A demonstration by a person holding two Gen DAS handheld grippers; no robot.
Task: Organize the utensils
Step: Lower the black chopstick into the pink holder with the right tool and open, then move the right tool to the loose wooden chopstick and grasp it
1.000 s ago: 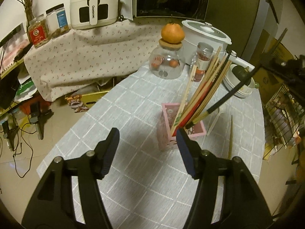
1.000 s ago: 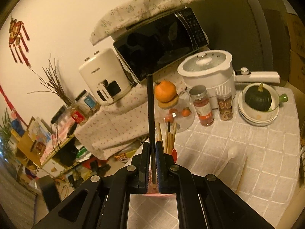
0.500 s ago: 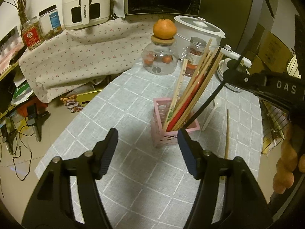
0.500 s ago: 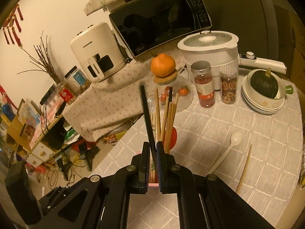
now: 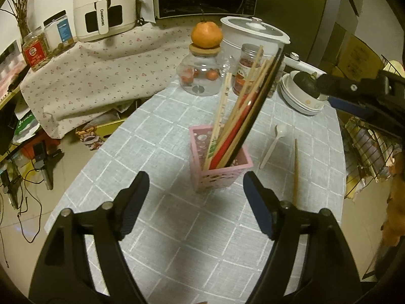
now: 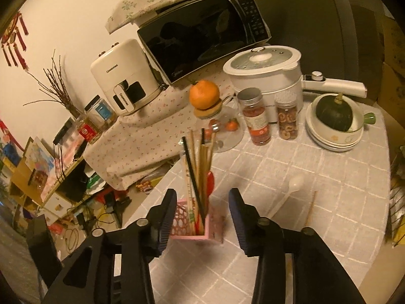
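A pink utensil holder (image 5: 219,163) stands on the grey checked tablecloth (image 5: 177,228) and holds several wooden chopsticks, a red utensil and a black chopstick (image 5: 255,111). It also shows in the right wrist view (image 6: 197,224). My left gripper (image 5: 196,202) is open and empty, just in front of the holder. My right gripper (image 6: 202,217) is open and empty above the holder. A white plastic spoon (image 5: 272,145) and a single wooden chopstick (image 5: 295,169) lie on the cloth to the right of the holder.
Behind the holder stand a glass jar (image 5: 202,76) with an orange on its lid, two spice jars (image 6: 254,116), a white cooker (image 6: 268,71) and stacked bowls with a dark squash (image 6: 334,121). The table's left edge drops to a cluttered floor.
My right gripper has opened and let go of the black chopstick, which now stands in the pink holder. The left gripper has stayed open and come slightly nearer.
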